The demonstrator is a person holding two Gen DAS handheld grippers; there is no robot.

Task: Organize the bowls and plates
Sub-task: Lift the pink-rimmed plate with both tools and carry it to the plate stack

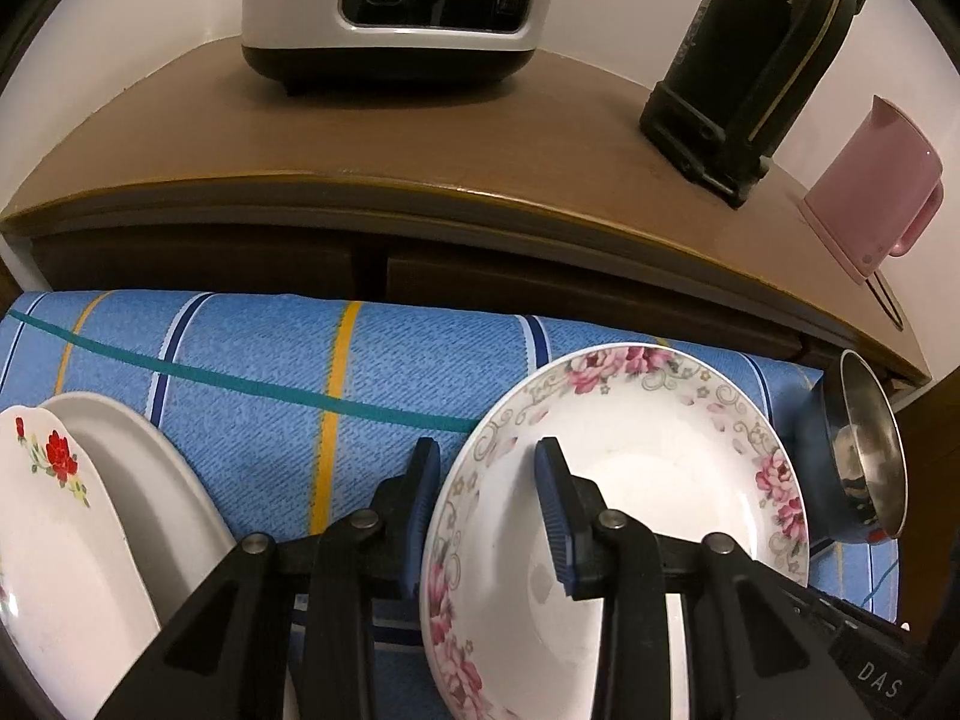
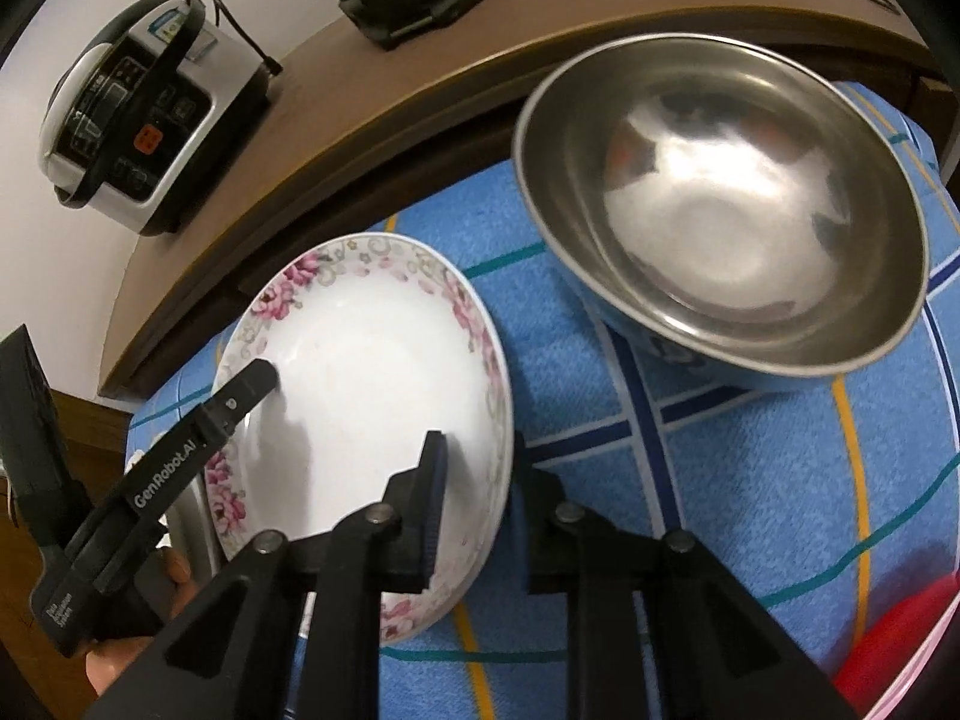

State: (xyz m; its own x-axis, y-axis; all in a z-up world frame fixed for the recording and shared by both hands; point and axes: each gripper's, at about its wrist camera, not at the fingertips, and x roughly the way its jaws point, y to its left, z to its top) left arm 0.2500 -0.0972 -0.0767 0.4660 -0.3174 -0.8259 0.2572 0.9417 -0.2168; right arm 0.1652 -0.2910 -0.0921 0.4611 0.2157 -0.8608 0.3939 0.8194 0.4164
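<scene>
Step in hand: two-handed pickup of the floral plate [image 1: 630, 480], which sits on the blue cloth [image 1: 270, 390] just left of the steel bowl [image 2: 720, 198].

Left gripper [image 1: 486, 510] straddles the near-left rim, fingers not visibly pinching yet. Right gripper [image 2: 486, 510] is clamped on the right rim.

Both pitch steeply down — next: seat the left grip, lift level, likely toward the white plates [image 1: 90, 510].
</scene>
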